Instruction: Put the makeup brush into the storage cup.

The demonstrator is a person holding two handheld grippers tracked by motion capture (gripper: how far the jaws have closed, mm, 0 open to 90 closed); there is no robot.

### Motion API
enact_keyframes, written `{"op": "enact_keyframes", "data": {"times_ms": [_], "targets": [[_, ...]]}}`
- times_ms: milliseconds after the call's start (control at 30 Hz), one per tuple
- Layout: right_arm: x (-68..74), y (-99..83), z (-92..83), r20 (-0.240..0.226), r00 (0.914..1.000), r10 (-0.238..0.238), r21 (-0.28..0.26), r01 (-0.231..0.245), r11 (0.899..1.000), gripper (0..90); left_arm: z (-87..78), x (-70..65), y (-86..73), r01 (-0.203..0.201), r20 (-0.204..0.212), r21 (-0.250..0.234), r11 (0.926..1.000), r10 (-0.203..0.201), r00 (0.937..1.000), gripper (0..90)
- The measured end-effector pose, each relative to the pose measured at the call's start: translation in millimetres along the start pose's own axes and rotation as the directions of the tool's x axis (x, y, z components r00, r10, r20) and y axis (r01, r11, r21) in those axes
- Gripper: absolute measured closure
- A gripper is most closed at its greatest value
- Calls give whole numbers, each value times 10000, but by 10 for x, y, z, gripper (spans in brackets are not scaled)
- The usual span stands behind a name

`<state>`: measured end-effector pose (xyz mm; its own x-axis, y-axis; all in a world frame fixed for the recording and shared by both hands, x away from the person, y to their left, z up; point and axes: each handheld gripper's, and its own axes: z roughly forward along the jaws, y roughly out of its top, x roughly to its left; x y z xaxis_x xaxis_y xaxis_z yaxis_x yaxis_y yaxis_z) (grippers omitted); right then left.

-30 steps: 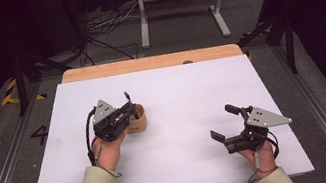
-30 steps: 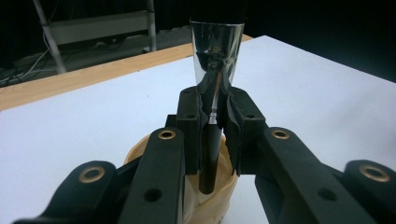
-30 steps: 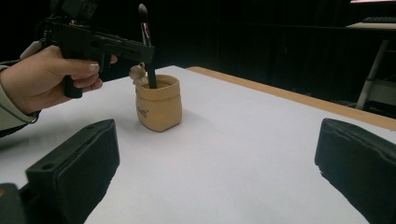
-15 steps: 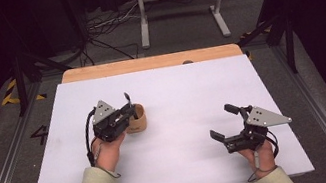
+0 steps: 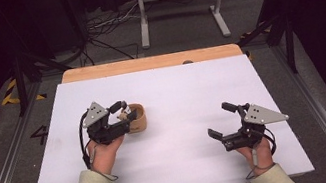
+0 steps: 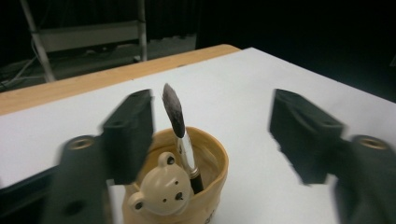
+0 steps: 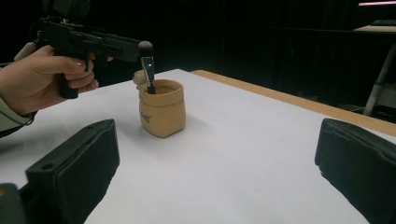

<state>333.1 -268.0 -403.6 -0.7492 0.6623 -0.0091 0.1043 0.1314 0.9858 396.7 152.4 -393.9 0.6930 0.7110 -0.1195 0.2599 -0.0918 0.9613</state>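
One white table, with a wooden strip along the far edge. Beyond, on the floor, one grey stand and some cables. Nothing between cup and left gripper to stand in the way.

Two grippers. Left gripper held over the left half of the table, jaws just opened and now spread wide, pinching nothing. Right gripper well apart, on the right half near the front, also spread, empty, pointing toward the cup.

One tan cup with a small bear figure on the rim, standing upright just under and in front of the left jaws. One brush inside the cup, handle down, dark bristle head up, leaning a little. Between the left jaws in the left gripper view, closer to the left one, not touched by either.
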Motion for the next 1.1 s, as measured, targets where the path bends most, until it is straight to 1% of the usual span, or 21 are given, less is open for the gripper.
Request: {"op": "enact_keyframes", "data": {"times_ms": [33, 67, 100, 133, 233, 300, 367, 400, 500, 533, 567, 600, 633, 667, 700, 733, 800, 867, 933, 1000, 1100], "targets": [[-9, 10, 10, -1, 10000, -32, -36, 32, 10000, 1, -34, -1, 5, -21, 43, -112, 9999, 22, 10000, 206], [-9, 10, 10, -1, 10000, -32, -36, 32, 10000, 1, -34, -1, 5, -21, 43, -112, 9999, 22, 10000, 178], [-17, 20, 17, 2, 10000, -64, -56, 64, 10000, 0, -86, 0, 14, -85, 83, -293, 9995, 88, 9999, 178], [-32, 34, 27, -27, 10000, -93, -66, 93, 9999, 0, -123, -1, 19, -82, 216, -364, 9993, 90, 9997, 135], [-71, 64, 41, -28, 9998, -189, -27, 189, 9998, 0, -248, -3, 32, -164, 425, -665, 9977, 192, 9989, 85], [-99, 90, 41, -12, 9997, -237, -73, 236, 9997, 0, -297, -7, 40, -274, 480, -723, 9970, 309, 9984, 59], [-121, 107, 34, 2, 9996, -278, -111, 278, 9996, 0, -364, -14, 43, -319, 520, -752, 9967, 358, 9980, 50], [-129, 114, 29, 29, 9995, -310, -143, 310, 9994, 0, -399, -13, 45, -257, 589, -838, 9962, 307, 9978, 45], [-144, 144, 11, 19, 9985, -551, -122, 551, 9984, 0, -487, -11, 49, -318, 706, -951, 9950, 386, 9968, 38], [-144, 144, 11, 19, 9985, -551, -122, 551, 9984, 0, -487, -11, 49, -318, 706, -951, 9950, 386, 9968, 37], [-144, 154, -1, 14, 9979, -655, -185, 655, 9977, 0, -543, -14, 35, -306, 813, -1029, 9942, 390, 9959, 37], [-143, 169, -27, -9, 9968, -805, -198, 804, 9966, 0, -573, -13, 20, -276, 912, -1026, 9943, 371, 9951, 36], [-144, 175, -41, 0, 9962, -866, -174, 866, 9961, 0, -596, -8, 4, -327, 983, -1068, 9937, 433, 9942, 33], [-148, 176, -52, -7, 9960, -889, -169, 889, 9959, 0, -619, -10, -17, -293, 1093, -1109, 9934, 415, 9931, 30], [-157, 175, -66, 0, 9958, -919, -162, 919, 9956, 0, -642, -4, -35, -370, 1214, -1132, 9929, 508, 9913, 27], [-157, 175, -66, 0, 9958, -919, -162, 919, 9956, 0, -642, -4, -35, -370, 1214, -1132, 9929, 508, 9913, 23], [-173, 163, -90, -27, 9959, -908, -115, 907, 9958, 0, -681, -4, -70, -428, 1481, -1180, 9921, 602, 9871, 22], [-181, 152, -113, -44, 9957, -924, -82, 924, 9957, 0, -716, -4, -102, -694, 1451, -1299, 9891, 882, 9855, 22], [-182, 144, -133, -54, 9955, -946, -93, 946, 9955, 0, -744, 8, -131, -738, 1494, -1268, 9892, 926, 9844, 22], [-183, 136, -149, -51, 9953, -965, -73, 964, 9953, 0, -771, 19, -159, -661, 1532, -1293, 9894, 858, 9845, 21], [-190, 114, -167, -65, 9952, -980, 22, 980, 9952, 0, -817, 31, -189, -673, 1549, -1083, 9918, 837, 9844, 22]]}}
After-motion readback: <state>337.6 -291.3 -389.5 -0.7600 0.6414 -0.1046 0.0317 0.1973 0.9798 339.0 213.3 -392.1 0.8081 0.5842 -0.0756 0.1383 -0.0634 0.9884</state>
